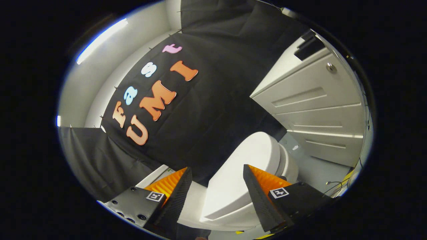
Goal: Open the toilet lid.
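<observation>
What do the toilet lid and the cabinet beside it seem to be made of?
Toilet lid: probably smooth moulded plastic, white with a soft sheen and rounded edges; it sits between the open tongs, untouched. Cabinet: likely painted wood or board, matte pale grey, with recessed panel lines and a small metal-looking knob.

Bright strip light (pixel 100 40) glares overhead, blown out. Heavy fisheye bending, view tilted. Toilet lid (pixel 247 166) evenly lit, sharp; black cloth dim.
</observation>
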Motion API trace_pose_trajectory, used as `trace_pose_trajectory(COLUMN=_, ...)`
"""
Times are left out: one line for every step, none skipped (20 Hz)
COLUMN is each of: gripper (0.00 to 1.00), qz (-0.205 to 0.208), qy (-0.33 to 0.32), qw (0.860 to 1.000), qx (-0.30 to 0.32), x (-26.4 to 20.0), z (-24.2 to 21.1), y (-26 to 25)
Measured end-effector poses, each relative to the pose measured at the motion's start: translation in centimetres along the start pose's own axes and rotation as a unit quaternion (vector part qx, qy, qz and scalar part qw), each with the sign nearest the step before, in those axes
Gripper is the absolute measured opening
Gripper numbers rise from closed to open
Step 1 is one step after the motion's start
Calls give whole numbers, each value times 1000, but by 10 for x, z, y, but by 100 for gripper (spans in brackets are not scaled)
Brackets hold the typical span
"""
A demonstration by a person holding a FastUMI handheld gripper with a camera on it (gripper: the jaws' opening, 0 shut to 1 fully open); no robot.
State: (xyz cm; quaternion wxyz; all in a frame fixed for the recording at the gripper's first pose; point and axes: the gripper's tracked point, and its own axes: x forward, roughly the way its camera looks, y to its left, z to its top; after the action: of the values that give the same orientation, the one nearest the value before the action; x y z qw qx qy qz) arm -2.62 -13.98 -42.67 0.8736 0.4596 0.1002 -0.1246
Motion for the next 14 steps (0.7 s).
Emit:
trace_pose_trajectory(gripper=99, qz=-1, qy=3, qw=1000, qx=18, x=2, z=-5, y=-10)
trace_pose_trajectory(gripper=99, qz=-4, qy=5, qw=999, qx=38, x=6, z=-5, y=-20)
trace_pose_trajectory(gripper=99, qz=-6, qy=6, qw=998, qx=57, x=10, z=-8, y=-31)
trace_pose_trajectory(gripper=99, qz=-12, qy=7, qw=997, qx=73, x=13, z=-11, y=-42)
trace_pose_trajectory(gripper=99, qz=-19, qy=10, qw=996, qx=86, x=17, z=-16, y=-53)
trace_pose_trajectory(gripper=98, qz=-24, qy=13, qw=995, qx=98, x=19, z=-20, y=-63)
trace_pose_trajectory(gripper=98, qz=-30, qy=18, qw=993, qx=109, x=20, z=-24, y=-73)
trace_pose_trajectory(gripper=98, qz=-35, qy=22, qw=992, qx=118, x=21, z=-26, y=-81)
trace_pose_trajectory(gripper=98, qz=-42, qy=30, qw=990, qx=128, x=23, z=-32, y=-91)
trace_pose_trajectory(gripper=98, qz=-48, qy=37, qw=989, qx=137, x=22, z=-40, y=-101)
trace_pose_trajectory(gripper=98, qz=-52, qy=45, qw=987, qx=146, x=22, z=-47, y=-108)
trace_pose_trajectory(gripper=98, qz=-52, qy=52, qw=985, qx=155, x=22, z=-52, y=-113)
trace_pose_trajectory(gripper=98, qz=-48, qy=58, qw=984, qx=164, x=23, z=-55, y=-116)
trace_pose_trajectory(gripper=98, qz=-44, qy=63, qw=982, qx=171, x=24, z=-56, y=-118)
